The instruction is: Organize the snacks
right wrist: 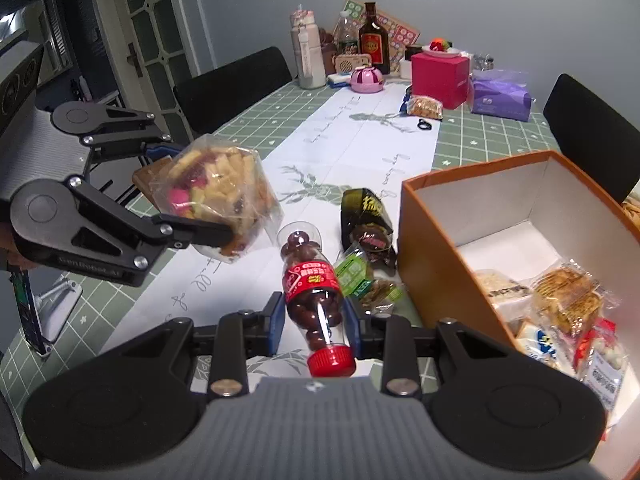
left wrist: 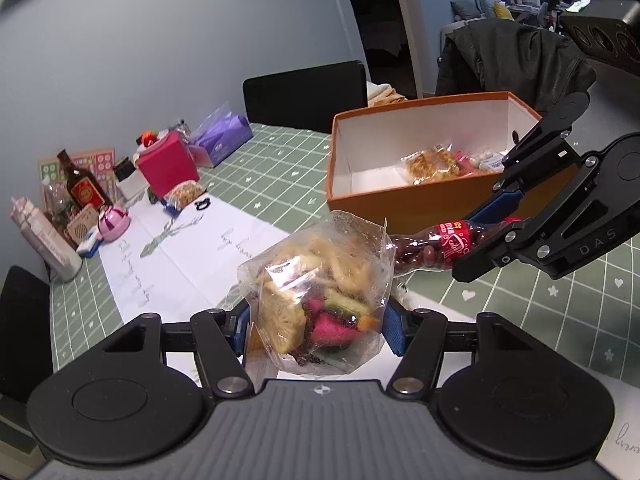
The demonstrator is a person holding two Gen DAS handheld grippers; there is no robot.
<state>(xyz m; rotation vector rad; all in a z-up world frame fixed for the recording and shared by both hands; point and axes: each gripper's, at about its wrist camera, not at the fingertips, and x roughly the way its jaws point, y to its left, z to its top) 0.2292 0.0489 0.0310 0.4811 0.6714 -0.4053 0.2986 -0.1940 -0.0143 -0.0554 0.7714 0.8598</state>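
Left tool grips a clear plastic bag of mixed dried fruit; right tool clamps a small red-capped bottle of chocolate balls, both above the counter.

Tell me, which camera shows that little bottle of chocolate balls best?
The right wrist view: the bottle lies lengthwise between the right gripper, red cap and label plain. The left wrist view shows it sideways, partly hidden behind the clear snack bag.
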